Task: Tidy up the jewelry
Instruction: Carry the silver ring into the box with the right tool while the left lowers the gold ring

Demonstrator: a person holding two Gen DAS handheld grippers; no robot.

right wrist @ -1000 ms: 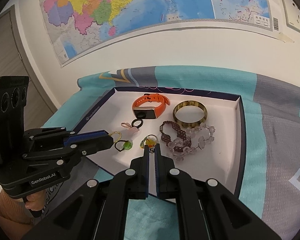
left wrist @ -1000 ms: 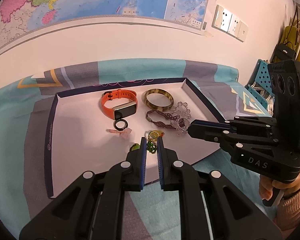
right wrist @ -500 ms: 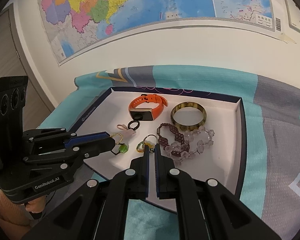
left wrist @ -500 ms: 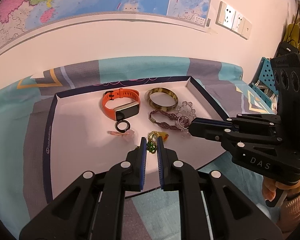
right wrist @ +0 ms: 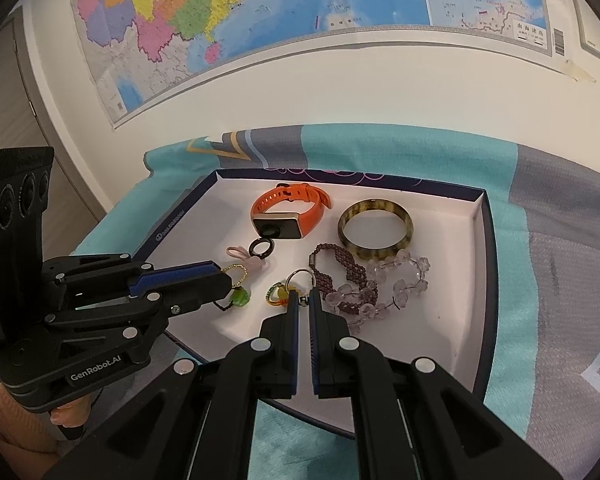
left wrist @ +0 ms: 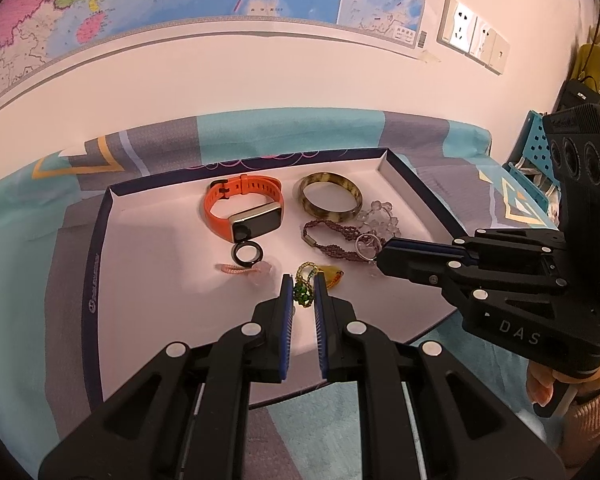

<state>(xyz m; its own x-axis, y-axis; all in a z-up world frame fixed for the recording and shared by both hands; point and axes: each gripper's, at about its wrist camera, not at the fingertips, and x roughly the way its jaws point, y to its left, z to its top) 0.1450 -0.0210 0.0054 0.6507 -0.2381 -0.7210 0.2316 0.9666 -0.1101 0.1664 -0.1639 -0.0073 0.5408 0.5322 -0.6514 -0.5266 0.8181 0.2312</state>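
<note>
only right wrist view shows the silver ring (right wrist: 301, 278) pinched.

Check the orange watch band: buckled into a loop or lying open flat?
Buckled. The orange watch band forms a closed loop, lying in the tray.

Tray (left wrist: 100, 240): left half bare, passable. Right half crowded: orange watch (left wrist: 242, 210), bangle (left wrist: 330, 200), braided bracelet (left wrist: 332, 240), crystal beads (right wrist: 396, 280).

A bed (right wrist: 560, 264) covered in a teal and grey patterned sheet (left wrist: 260, 128) stands against the wall. A shallow white tray (left wrist: 140, 280) with a dark blue rim lies directly on it, near the bed's front edge.
</note>
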